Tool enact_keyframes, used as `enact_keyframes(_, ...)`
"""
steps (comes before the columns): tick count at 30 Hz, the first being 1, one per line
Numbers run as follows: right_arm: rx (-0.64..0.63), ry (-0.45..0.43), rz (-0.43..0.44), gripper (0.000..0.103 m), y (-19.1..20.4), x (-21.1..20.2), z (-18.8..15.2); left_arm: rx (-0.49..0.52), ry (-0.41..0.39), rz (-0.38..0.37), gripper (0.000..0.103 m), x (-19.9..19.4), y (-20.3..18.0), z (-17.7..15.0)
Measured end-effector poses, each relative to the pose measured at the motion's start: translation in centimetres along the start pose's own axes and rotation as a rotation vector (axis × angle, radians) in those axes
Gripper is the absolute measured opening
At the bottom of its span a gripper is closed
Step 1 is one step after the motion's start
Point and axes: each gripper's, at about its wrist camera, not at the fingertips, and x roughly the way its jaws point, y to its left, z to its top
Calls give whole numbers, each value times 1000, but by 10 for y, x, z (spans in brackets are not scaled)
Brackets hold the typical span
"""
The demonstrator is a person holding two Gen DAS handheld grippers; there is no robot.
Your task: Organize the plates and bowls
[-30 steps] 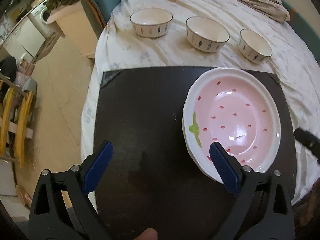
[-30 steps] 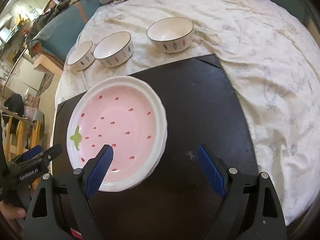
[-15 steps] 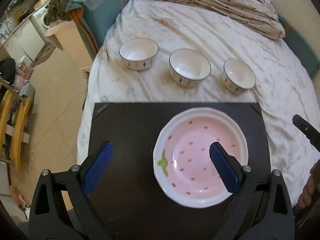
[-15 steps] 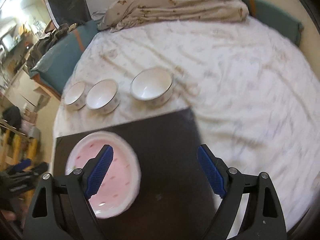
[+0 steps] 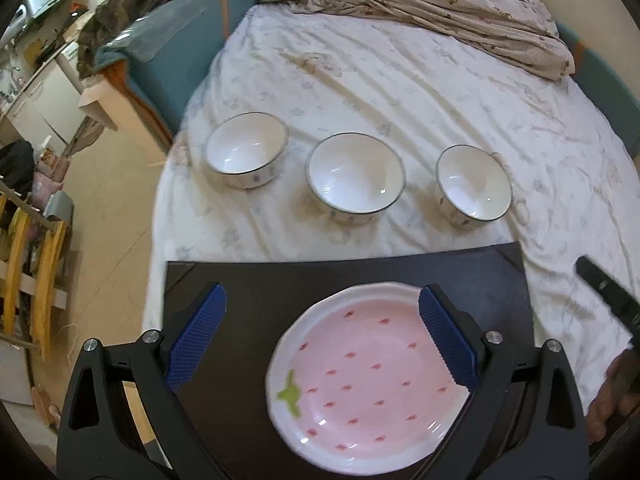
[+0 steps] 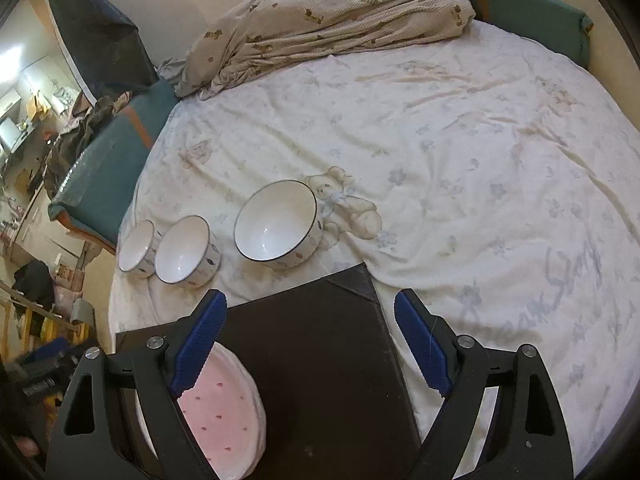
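A stack of pink strawberry plates [image 5: 368,388] sits on a black mat [image 5: 248,284] on the bed; it also shows in the right wrist view [image 6: 228,412]. Three white bowls with dark rims stand in a row on the sheet beyond the mat: left bowl [image 5: 246,156], middle bowl [image 5: 355,178], right bowl [image 5: 474,186]. In the right wrist view they are the small bowl [image 6: 136,248], the middle bowl [image 6: 186,252] and the large bowl [image 6: 278,224]. My left gripper [image 5: 320,340] is open and empty above the mat, its right finger over the plates' rim. My right gripper [image 6: 310,348] is open and empty above the mat.
A crumpled beige blanket [image 5: 420,4] lies at the far end of the bed. The white sheet [image 6: 480,160] spreads to the right. The bed's left edge drops to the floor [image 5: 108,208], with furniture and clutter there. A teal cushion [image 6: 100,168] borders the bed.
Both grippers have pulled back and up from the plates. The view now takes in the bowls and more of the bed. The plates stay on the mat.
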Motion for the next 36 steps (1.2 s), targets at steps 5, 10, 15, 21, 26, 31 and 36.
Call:
enact_keyframes(5, 70, 58, 25, 88, -22, 27, -2, -56, 35, -65, 92, 22, -14, 11)
enact_keyframes(10, 273, 131, 92, 79, -58, 54, -6, -111, 86, -158, 90, 47, -27, 24)
enact_keyframes(15, 325, 157, 145, 78, -66, 72, -1, -124, 116, -186, 72, 73, -43, 45)
enact_keyframes(21, 303, 147, 151, 70, -53, 89, 20, -122, 160, -239, 54, 106, -65, 66)
enact_keyframes(26, 336, 183, 172, 48, -49, 119, 35, -107, 193, -248, 48, 132, -80, 78)
enact_keyframes(31, 317, 227, 178, 33, -41, 149, 44, -86, 238, -261, 33, 161, -89, 86)
enact_keyframes(36, 318, 254, 162, 29, -46, 163, 40, -71, 252, -278, 31, 178, -94, 89)
